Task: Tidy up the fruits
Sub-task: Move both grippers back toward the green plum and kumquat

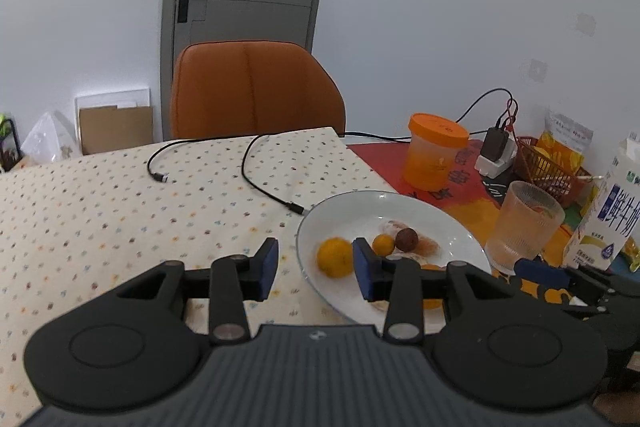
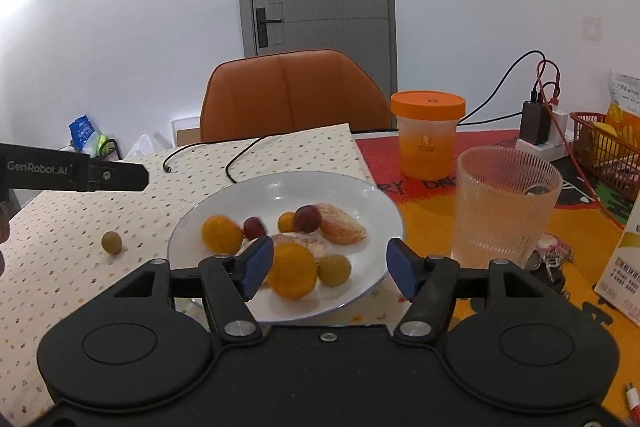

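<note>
Right wrist: right tongs agape over plate; orange between. Left tongs agape.

A ribbed glass stands near an orange-lidded tub, possibly juice.

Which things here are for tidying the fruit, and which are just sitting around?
For the job:
white plate
oranges
red grapes
green grape on the plate
pomelo segments
stray green grape on the tablecloth

Just lying about:
ribbed glass
orange-lidded cup
milk carton
charger
red basket
keys
</note>
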A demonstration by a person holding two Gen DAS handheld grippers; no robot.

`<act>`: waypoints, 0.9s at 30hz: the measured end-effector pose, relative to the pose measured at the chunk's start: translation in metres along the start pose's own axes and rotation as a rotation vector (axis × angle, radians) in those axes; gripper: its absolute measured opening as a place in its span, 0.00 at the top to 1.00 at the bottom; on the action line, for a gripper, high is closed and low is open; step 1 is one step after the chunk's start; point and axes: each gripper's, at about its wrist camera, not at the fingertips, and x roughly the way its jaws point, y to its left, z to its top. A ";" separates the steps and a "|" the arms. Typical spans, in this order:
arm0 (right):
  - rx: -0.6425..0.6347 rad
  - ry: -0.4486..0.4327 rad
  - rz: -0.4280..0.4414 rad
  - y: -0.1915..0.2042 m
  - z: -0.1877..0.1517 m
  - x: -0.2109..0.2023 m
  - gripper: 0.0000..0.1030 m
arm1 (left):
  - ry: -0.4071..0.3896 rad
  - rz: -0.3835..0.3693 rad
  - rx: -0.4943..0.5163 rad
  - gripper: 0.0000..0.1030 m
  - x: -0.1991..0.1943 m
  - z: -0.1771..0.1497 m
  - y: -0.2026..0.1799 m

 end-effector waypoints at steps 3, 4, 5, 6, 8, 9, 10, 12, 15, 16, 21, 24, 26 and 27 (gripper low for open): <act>0.006 0.001 0.007 0.004 -0.002 -0.003 0.36 | -0.010 0.018 0.002 0.54 -0.011 -0.001 0.005; 0.007 0.000 0.010 0.005 -0.002 -0.005 0.36 | -0.011 0.023 -0.001 0.53 -0.015 -0.002 0.007; 0.008 -0.001 0.015 0.007 -0.003 -0.006 0.35 | -0.012 0.027 -0.005 0.53 -0.018 -0.002 0.009; 0.007 -0.001 0.019 0.008 -0.003 -0.008 0.34 | -0.013 0.032 -0.009 0.52 -0.021 -0.003 0.011; -0.001 -0.003 0.023 0.012 -0.004 -0.012 0.34 | -0.015 0.041 -0.016 0.50 -0.028 -0.005 0.014; -0.006 -0.003 0.023 0.014 -0.004 -0.014 0.33 | -0.013 0.043 -0.020 0.49 -0.031 -0.006 0.016; -0.008 -0.004 0.023 0.016 -0.004 -0.015 0.33 | -0.011 0.045 -0.023 0.49 -0.033 -0.006 0.018; -0.010 -0.005 0.029 0.020 -0.004 -0.019 0.30 | -0.005 0.053 -0.029 0.45 -0.038 -0.007 0.022; -0.010 -0.007 0.037 0.025 -0.004 -0.025 0.26 | 0.007 0.078 -0.041 0.31 -0.045 -0.010 0.031; -0.012 -0.006 0.040 0.027 -0.004 -0.028 0.26 | 0.008 0.091 -0.041 0.29 -0.047 -0.012 0.034; -0.047 -0.037 0.069 0.037 -0.006 -0.044 0.06 | 0.025 0.138 -0.036 0.23 -0.055 -0.022 0.044; -0.019 -0.042 0.089 0.039 -0.010 -0.051 0.03 | 0.023 0.144 -0.032 0.19 -0.061 -0.027 0.048; -0.008 -0.036 0.095 0.042 -0.012 -0.053 0.01 | 0.022 0.150 -0.024 0.16 -0.064 -0.031 0.050; -0.011 -0.034 0.094 0.044 -0.013 -0.055 0.00 | 0.024 0.152 -0.022 0.15 -0.065 -0.033 0.050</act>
